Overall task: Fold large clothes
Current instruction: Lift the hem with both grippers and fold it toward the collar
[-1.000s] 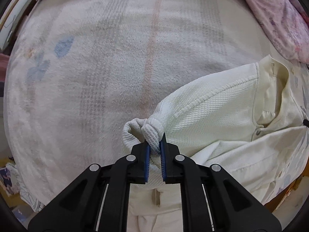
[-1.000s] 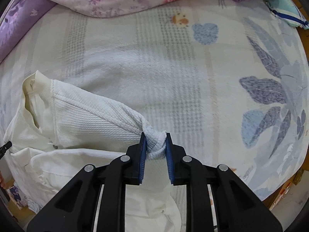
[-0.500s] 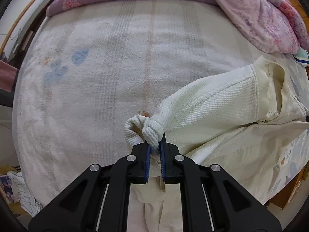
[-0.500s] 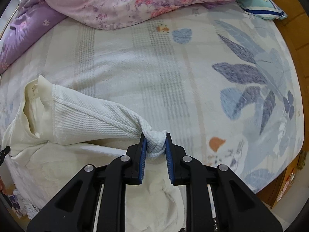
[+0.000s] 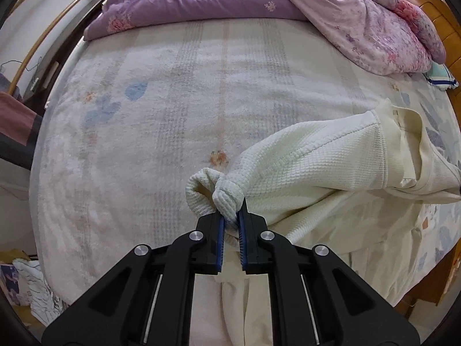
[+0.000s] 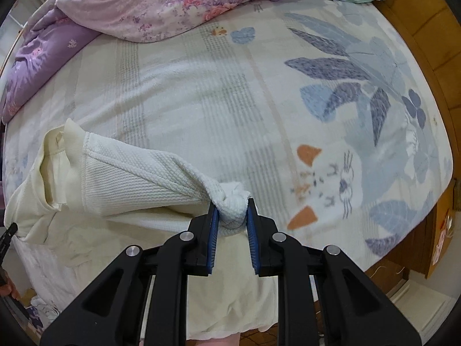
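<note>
Cream garment (image 5: pixel 322 173) lifted higher off bed (image 5: pixel 144 144)

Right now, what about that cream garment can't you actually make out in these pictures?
- Garment lower part: in both wrist views it hangs below the gripper bodies and the bottom edge, so its length and kind stay unknown.
- Pinched fabric: the left gripper and right gripper jaws cover what they clamp.
- Collar inside: folded over, with a label too small to read.
- The other gripper: only a dark tip at each view's edge.
</note>
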The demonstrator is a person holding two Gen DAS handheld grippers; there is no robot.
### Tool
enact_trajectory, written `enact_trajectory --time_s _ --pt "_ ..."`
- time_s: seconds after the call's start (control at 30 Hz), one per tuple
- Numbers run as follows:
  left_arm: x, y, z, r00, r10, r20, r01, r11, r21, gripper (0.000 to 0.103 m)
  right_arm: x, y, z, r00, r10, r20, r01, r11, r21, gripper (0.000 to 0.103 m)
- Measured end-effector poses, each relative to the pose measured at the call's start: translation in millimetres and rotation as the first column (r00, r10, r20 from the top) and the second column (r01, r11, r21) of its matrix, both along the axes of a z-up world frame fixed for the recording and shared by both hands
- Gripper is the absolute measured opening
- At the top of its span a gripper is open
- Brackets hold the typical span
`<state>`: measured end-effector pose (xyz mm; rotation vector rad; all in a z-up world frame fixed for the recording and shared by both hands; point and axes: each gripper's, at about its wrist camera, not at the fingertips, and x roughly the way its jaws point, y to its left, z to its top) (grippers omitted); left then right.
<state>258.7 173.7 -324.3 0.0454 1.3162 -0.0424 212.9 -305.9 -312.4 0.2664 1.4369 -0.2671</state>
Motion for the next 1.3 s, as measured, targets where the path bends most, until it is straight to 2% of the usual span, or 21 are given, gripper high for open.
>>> enact_trajectory --time_s 0.17,0.4,0.57,0.73,0.83,0.93,1.03,1.13,1.27,1.3 --pt "-27.8 -1.5 9.8 1.0 0.005 0.026 -0.006 1.0 0.014 0.008 -28.2 4.8 6.4 1.0 0.022 0.02 -0.022 1.0 0.002 0.017" --pt "-80.1 -3.1 24.5 0.995 0.073 0.071 -0.075 0.997 0.028 0.008 -68.3 1.7 16.5 0.998 0.028 0.059 -0.03 0.999 0.023 0.017" --pt "-126.9 -3.7 24.7 0.991 0.127 0.047 -0.129 0.991 0.043 0.008 -104.5 -0.4 17.9 0.996 0.064 0.059 -0.066 0.997 0.038 0.018" --pt "-171.4 -2.5 14.7 0.981 0.19 0.023 -0.191 0.979 0.069 0.008 -148.0 -3.9 6.2 0.994 0.107 0.02 -0.108 0.993 0.051 0.018" --pt "-195.5 2.6 5.1 0.97 0.242 0.001 -0.241 0.969 0.056 0.008 -177.0 -7.7 -4.3 0.993 0.117 -0.021 -0.116 0.991 0.061 0.018" --pt "-218.1 4.9 -7.1 0.967 0.253 -0.022 -0.251 0.966 0.06 0.008 -202.6 -8.6 -19.2 0.991 0.12 -0.066 -0.116 0.991 0.073 0.017" --pt "-240.4 5.1 -26.8 0.962 0.265 -0.07 -0.262 0.963 0.059 0.008 -226.2 -7.2 -45.6 0.986 0.103 -0.132 -0.088 0.989 0.121 0.017" --pt "-260.2 5.1 -51.6 0.959 0.267 -0.098 -0.258 0.961 0.097 0.007 -245.0 -0.8 -80.9 0.97 0.122 -0.211 -0.11 0.992 0.067 0.017" --pt "-276.4 10.1 -81.9 0.947 0.28 -0.159 -0.266 0.958 0.106 0.008 -256.9 -7.4 -119.5 0.95 0.079 -0.301 -0.066 0.996 0.054 0.02" --pt "-278.8 10.8 -85.6 0.945 0.279 -0.17 -0.264 0.959 0.104 0.012 -258.3 -6.8 -126.1 0.943 0.083 -0.322 -0.069 0.996 0.057 0.021"
